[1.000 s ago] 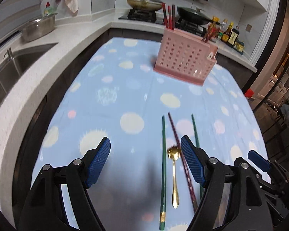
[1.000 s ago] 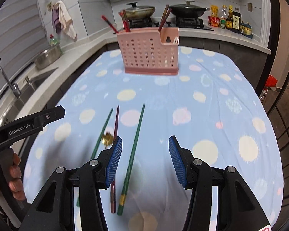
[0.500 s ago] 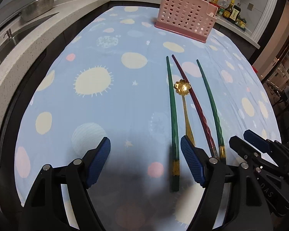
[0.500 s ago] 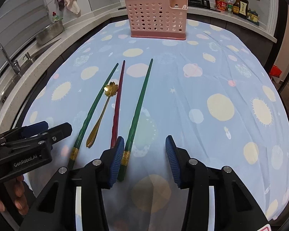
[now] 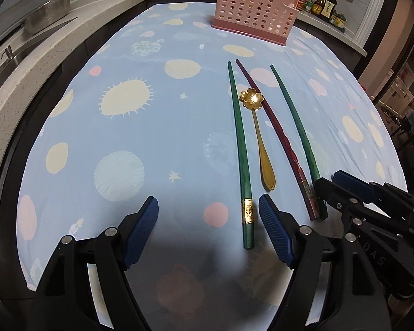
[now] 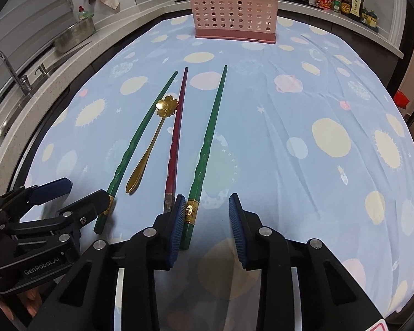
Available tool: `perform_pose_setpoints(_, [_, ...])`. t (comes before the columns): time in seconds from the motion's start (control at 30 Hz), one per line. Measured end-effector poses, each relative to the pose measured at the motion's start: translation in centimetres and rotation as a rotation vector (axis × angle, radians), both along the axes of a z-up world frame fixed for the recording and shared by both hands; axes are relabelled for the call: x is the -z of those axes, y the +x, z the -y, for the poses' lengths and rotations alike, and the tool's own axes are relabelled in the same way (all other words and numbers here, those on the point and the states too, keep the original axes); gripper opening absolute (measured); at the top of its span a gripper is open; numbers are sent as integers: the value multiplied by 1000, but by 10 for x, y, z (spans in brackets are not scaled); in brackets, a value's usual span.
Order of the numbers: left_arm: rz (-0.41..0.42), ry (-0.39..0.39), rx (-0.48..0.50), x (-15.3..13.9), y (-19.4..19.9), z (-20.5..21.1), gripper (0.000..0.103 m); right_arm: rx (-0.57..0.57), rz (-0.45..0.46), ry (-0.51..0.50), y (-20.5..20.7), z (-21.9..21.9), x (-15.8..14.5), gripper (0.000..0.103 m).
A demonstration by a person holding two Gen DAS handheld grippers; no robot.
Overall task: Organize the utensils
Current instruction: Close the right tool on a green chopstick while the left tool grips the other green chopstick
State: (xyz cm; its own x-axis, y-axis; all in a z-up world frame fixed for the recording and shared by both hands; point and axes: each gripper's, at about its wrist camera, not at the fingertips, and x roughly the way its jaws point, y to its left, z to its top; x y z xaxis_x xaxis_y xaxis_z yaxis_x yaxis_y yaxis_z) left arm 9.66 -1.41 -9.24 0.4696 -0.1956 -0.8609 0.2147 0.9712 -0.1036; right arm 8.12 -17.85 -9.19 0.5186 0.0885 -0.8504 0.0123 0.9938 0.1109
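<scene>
From the left wrist camera, the left gripper (image 5: 208, 230) is low over the desk (image 5: 124, 143), which has a blue cloth with dots and suns on it. Its jaws are wide apart and hold nothing. A green chopstick (image 5: 241, 149) lies on the cloth, and its thick end with the gold band sits just inside the blue pad of the right-hand finger (image 5: 274, 233). Next to it lies a gold spoon (image 5: 259, 135) with a flower-shaped bowl. Then comes a dark red chopstick (image 5: 276, 135), and then a second green chopstick (image 5: 295, 124). All four point toward the pink utensil basket (image 5: 255, 8) at the far end of the desk. The right gripper (image 5: 345, 190) shows at the right edge, by the thick ends of the red one and the second green one.

From the right wrist camera, the right gripper (image 6: 207, 226) has its jaws open too, with nothing squeezed. The second green chopstick (image 6: 209, 140) has its gold-banded end just inside the left blue pad (image 6: 177, 226). The dark red chopstick (image 6: 176, 135) ends just outside that pad. The gold spoon (image 6: 149, 149) and the first green chopstick (image 6: 135, 143) lie further left. The left gripper (image 6: 69, 198) is by that chopstick's thick end. The pink utensil basket (image 6: 233, 11) stands far back, with some sticks poking out of the top.
</scene>
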Motion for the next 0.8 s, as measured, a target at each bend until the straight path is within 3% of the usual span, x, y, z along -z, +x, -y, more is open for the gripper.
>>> perform_pose_setpoints(0.3, [10, 29, 10, 3, -4, 5, 69, 9, -7, -3, -3, 6, 3, 20])
perform_pose_setpoints(0.5, [29, 44, 31, 3, -7, 8, 58, 15, -6, 0, -6, 10, 4, 14])
perform_pose_setpoints(0.8, [25, -29, 45, 1, -10, 4, 25, 27, -6, 11, -10, 16, 4, 10])
